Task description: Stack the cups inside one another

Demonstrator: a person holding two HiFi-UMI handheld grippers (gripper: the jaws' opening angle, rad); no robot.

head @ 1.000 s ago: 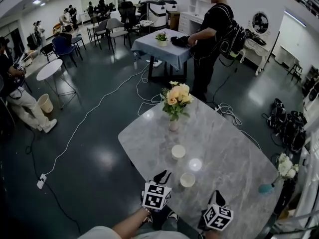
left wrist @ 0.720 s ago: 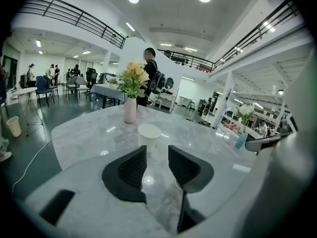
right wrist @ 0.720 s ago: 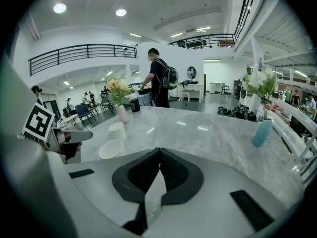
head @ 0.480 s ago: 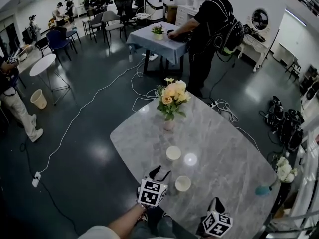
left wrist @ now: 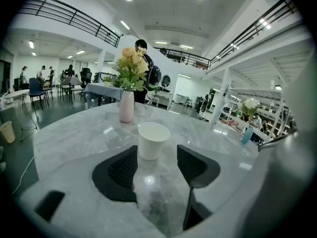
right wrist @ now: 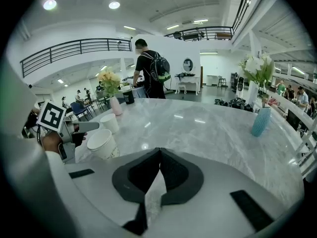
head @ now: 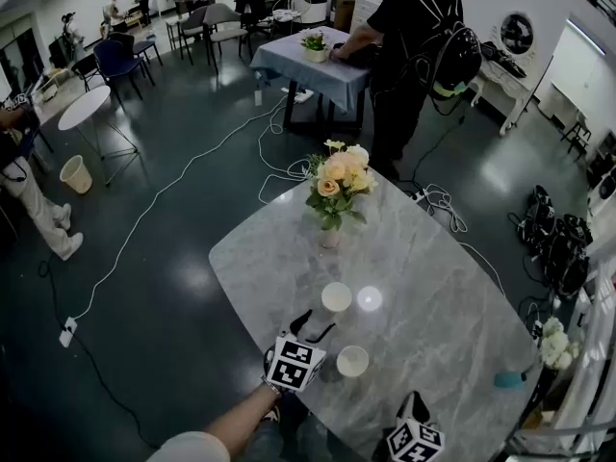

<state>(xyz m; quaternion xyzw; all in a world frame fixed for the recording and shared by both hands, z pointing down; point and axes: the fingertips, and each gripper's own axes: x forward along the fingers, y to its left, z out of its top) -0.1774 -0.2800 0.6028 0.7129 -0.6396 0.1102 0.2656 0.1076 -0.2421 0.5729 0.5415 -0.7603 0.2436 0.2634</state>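
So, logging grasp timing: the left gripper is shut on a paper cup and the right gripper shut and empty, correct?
Not quite. The left gripper is open; its jaws have just been opening, nothing between them, and the paper cup stands untouched just ahead, per the left gripper view. The right gripper is shut and empty.

Two pale cups stand apart on the grey marbled bench (head: 452, 296): the far cup (head: 337, 296) beside a bright light spot, and the near cup (head: 352, 360) just right of the left tongs (head: 316, 324). Those jaws have just been opening and stand apart, seemingly with nothing between them, pointing toward the far cup. The right tongs (head: 416, 400) sit at the bottom edge. A vase of flowers (head: 337, 189) stands at the bench's far end.
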